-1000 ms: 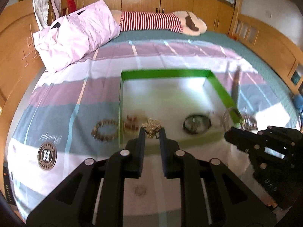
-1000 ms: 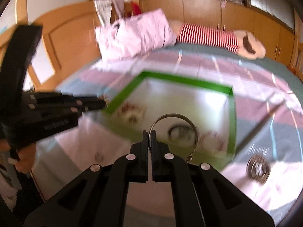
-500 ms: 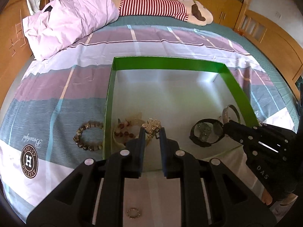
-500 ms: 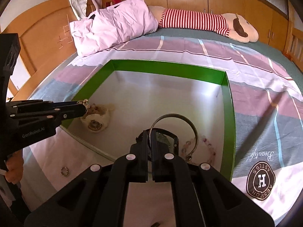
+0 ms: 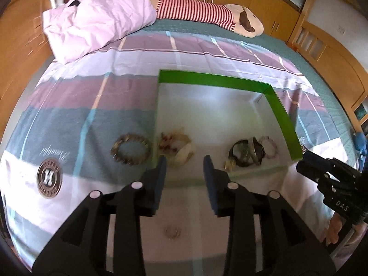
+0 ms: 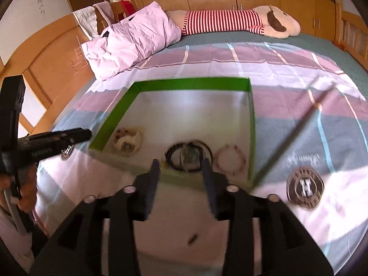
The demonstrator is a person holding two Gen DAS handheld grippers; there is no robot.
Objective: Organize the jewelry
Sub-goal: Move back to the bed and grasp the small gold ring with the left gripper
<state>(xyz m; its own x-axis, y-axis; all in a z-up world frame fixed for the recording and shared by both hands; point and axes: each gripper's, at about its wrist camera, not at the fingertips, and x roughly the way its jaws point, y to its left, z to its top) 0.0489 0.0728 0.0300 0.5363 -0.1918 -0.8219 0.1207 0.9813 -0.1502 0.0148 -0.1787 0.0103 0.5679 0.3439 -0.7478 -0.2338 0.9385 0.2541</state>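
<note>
Green-walled box (image 5: 279,112) is lying just ahead of both grippers, left gripper (image 5: 184,172) and right gripper (image 6: 180,172), whose fingers have just been opening and are gaping empty over the bracelets inside.

Green-walled box (image 5: 281,115) with white floor ahead of the black fingers (image 5: 158,179); bedsheet (image 5: 69,96) striped purple, teal, white; pink pillow (image 5: 96,20).

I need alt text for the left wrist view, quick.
The open, empty left gripper hangs over the near edge of a green-walled box on a striped bedspread; several bracelets lie inside, and a beaded bracelet lies outside, left of it.
</note>
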